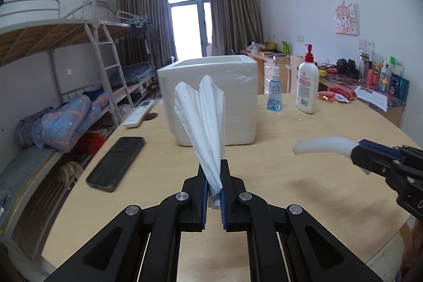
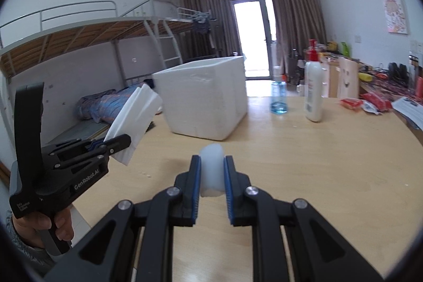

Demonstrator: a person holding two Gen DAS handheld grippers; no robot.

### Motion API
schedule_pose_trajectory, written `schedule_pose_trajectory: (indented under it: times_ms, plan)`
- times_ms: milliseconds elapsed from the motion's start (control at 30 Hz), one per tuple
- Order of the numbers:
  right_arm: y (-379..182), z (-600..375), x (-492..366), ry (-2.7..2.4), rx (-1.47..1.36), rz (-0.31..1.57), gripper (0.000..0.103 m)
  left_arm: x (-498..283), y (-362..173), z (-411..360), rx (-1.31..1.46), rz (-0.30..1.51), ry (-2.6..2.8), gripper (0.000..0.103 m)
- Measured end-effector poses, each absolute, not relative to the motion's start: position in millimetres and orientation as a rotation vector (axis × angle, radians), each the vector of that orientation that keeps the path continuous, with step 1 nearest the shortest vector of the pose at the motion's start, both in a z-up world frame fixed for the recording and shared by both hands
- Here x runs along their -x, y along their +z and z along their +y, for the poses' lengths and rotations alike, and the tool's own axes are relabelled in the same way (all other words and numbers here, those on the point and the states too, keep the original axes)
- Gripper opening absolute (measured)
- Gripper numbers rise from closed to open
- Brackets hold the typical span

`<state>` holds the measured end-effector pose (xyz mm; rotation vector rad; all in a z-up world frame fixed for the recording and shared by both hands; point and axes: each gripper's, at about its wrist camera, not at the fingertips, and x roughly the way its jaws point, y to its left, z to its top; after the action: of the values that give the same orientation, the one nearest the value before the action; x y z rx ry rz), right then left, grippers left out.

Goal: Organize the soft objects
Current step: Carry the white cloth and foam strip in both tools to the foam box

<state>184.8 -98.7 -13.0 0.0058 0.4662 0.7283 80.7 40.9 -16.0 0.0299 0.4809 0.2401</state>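
Black jaws with blue pads fill the bottom of the left wrist view: the left gripper point(image 1: 213, 185) is pinched on a folded white tissue point(image 1: 203, 123). The tissue stands up out of the jaws, its long axis running up and away from the camera toward the white foam box point(image 1: 211, 99), and its free end fans into two rounded lobes. In the right wrist view the same tissue point(image 2: 134, 120) leans up and to the right from the gripper, clear of the tabletop.

The right gripper point(image 2: 211, 176) is closed on a pale, translucent soft tube point(image 2: 211, 171). Seen end-on from its own camera, the tube points straight ahead; from the left wrist view the tube point(image 1: 325, 146) lies roughly level, its long axis running sideways, its rounded free end drooping slightly toward the middle of the wooden tabletop point(image 1: 277, 176), held above it.

The foam box sits open-topped toward the far edge of the tabletop. Right of it stand a small blue spray bottle point(image 1: 275, 90) and a white pump bottle point(image 1: 306, 83). A dark phone point(image 1: 116, 163) lies near the left edge, a white remote point(image 1: 138, 112) beyond it. A person's hand point(image 2: 39, 226) grips the left gripper's handle.
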Motion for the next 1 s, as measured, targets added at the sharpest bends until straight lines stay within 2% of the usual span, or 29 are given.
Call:
schedule_pose_trajectory:
  times_ms: [400,1000]
  plan:
    - [-12,-67,-181,0.797,0.032,0.454,0.020,-71,-15,59,-0.002,0.474,0.240,0.008]
    - [19,-47,-184,0.794,0.071,0.372,0.020,-76,16,64,-0.012,0.398,0.218,0.008]
